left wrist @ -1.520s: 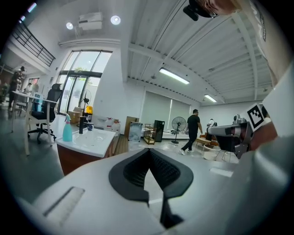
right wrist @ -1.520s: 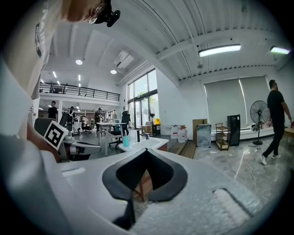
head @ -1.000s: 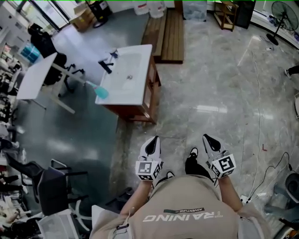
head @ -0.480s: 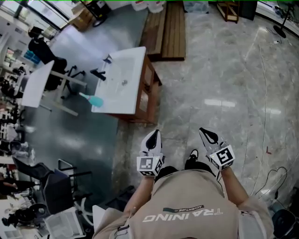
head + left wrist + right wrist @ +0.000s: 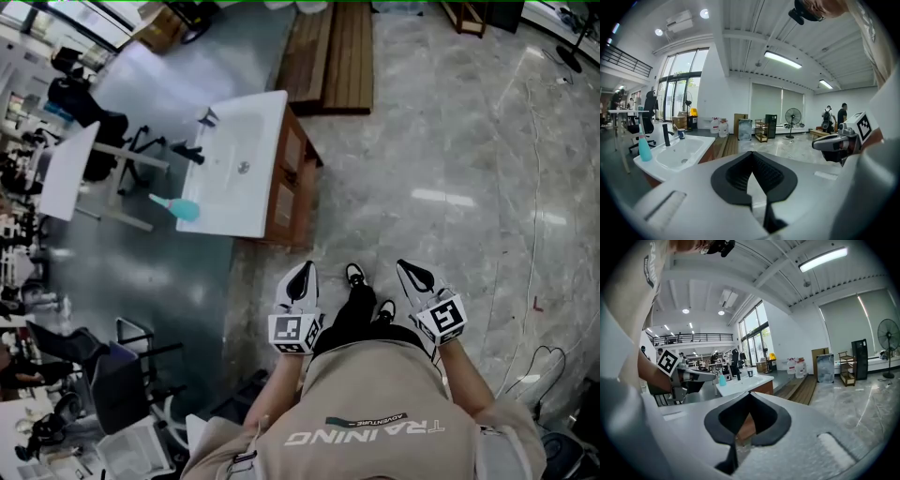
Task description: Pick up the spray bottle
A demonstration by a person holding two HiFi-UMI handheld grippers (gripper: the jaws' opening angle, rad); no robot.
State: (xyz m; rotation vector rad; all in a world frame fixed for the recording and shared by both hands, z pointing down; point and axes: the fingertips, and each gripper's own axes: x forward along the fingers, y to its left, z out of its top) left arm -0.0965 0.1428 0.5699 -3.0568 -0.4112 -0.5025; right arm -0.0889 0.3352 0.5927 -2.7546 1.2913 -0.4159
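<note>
Nearest to the camera in the head view, the left gripper (image 5: 301, 275) and the right gripper (image 5: 416, 276) were held side by side in front of the person's body, both pointing ahead over the stone floor (image 5: 450, 141). One dark shoe (image 5: 354, 275) showed between them.

In the left gripper view, the left gripper (image 5: 751, 159) had its jaws closed tip to tip, with nothing held. Only floor showed through the small gap behind the tips. In the right gripper view, the right gripper (image 5: 749, 401) was in the same condition, jaws closed tip to tip and holding nothing.

Further ahead and to the left stood a washstand with a wooden cabinet (image 5: 286, 202) under a white tabletop (image 5: 230, 220).

The spray bottle (image 5: 178, 206), teal in colour, stood upright (image 5: 644, 147) on the near left corner of that tabletop, beside the basin and well apart from both grippers. It was also visible in the right gripper view (image 5: 722, 379).

A black tap (image 5: 666, 135) rose at the far side of the basin, with a cup (image 5: 682, 134) just beside it.

Beyond the washstand lay a wooden platform (image 5: 337, 56). Water jugs (image 5: 719, 126) and a standing fan (image 5: 792, 116) were near the far wall
</note>
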